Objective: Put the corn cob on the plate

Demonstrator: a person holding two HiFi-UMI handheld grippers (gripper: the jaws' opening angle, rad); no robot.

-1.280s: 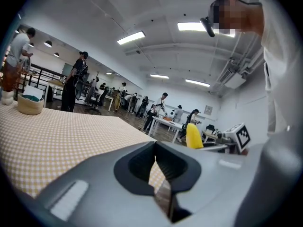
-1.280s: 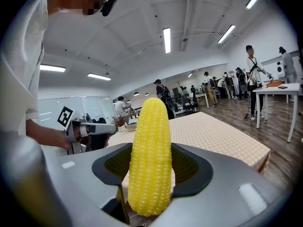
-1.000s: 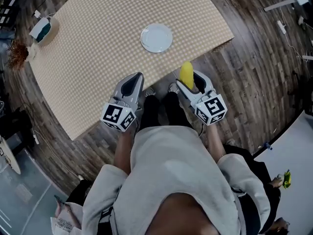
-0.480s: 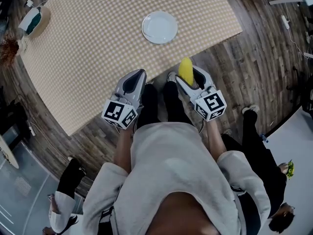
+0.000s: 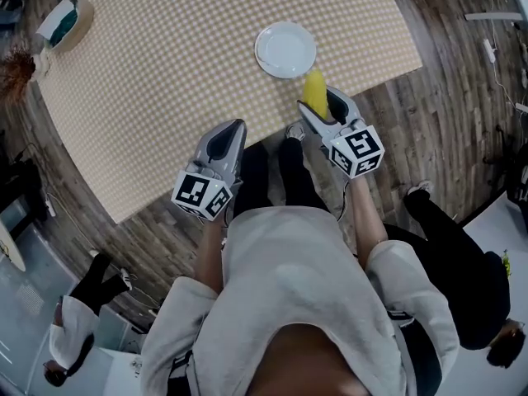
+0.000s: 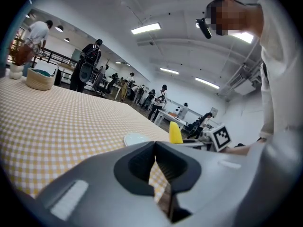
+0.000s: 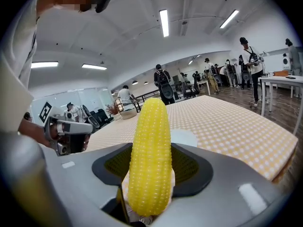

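Observation:
The yellow corn cob (image 5: 313, 95) stands upright between the jaws of my right gripper (image 5: 320, 110), which is shut on it. Its tip hangs over the near edge of the checkered table (image 5: 165, 81), just short of the white plate (image 5: 285, 49). In the right gripper view the corn cob (image 7: 150, 155) fills the middle, and the plate (image 7: 184, 137) shows just behind it. My left gripper (image 5: 224, 143) hovers at the table's near edge, its jaws together with nothing held. From the left gripper view, the corn cob (image 6: 175, 133) rises beside the plate (image 6: 136, 138).
A woven basket (image 5: 62, 25) and a dried plant (image 5: 16, 71) sit at the table's far left corner. People walk on the wooden floor at lower left (image 5: 78, 332) and at right (image 5: 462, 262). Several people stand beyond the table.
My right gripper has carried the corn cob forward, from off the table to over its near edge, close to the plate. The left gripper barely shifts. Bystanders have moved across the floor.

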